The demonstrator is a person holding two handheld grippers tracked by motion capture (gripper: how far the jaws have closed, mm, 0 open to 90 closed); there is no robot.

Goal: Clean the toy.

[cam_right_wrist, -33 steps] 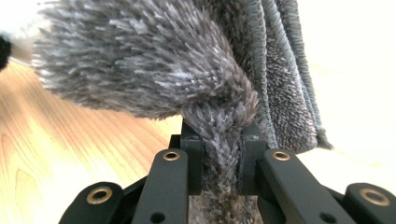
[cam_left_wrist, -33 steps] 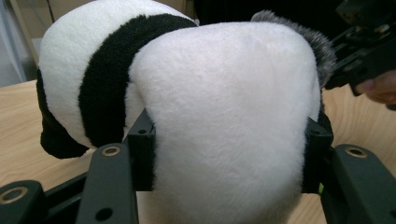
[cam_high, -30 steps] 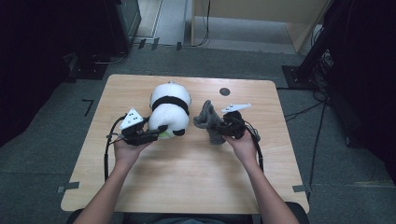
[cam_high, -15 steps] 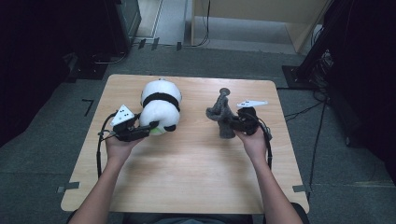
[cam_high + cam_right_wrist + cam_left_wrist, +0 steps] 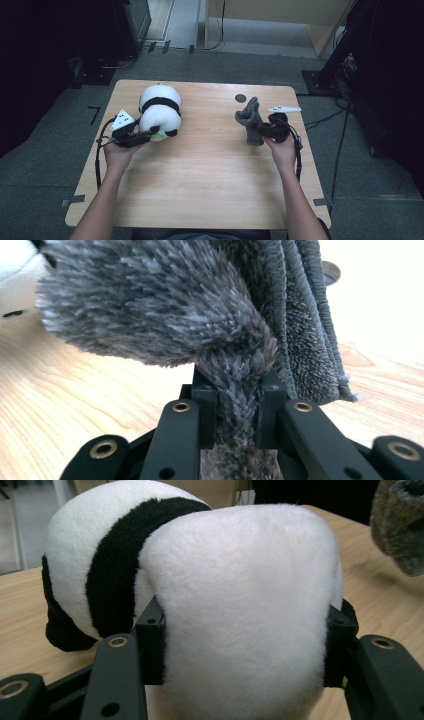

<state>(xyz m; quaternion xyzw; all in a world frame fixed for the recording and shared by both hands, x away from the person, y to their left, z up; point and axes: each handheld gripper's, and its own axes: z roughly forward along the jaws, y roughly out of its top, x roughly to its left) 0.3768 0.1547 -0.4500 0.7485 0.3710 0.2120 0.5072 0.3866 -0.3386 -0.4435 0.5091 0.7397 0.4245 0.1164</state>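
A black-and-white plush panda (image 5: 160, 111) lies at the table's left. My left gripper (image 5: 145, 136) is shut on its white head, and in the left gripper view the pads (image 5: 150, 645) press into both sides of the plush panda (image 5: 240, 615). At the right, a grey furry cloth (image 5: 251, 122) stands bunched up off the table. My right gripper (image 5: 262, 131) is shut on a narrow fold of it; in the right gripper view the grey furry cloth (image 5: 200, 315) fans out above the pinching jaws.
The wooden table (image 5: 200, 190) is bare across its middle and near side. A small dark round mark (image 5: 240, 98) sits near the far edge. Cables and equipment stand on the dark floor beyond the table.
Both hands have moved apart: the left carried the panda leftward, the right carried the grey cloth to the right. The two soft things, close together before, now lie well separated.
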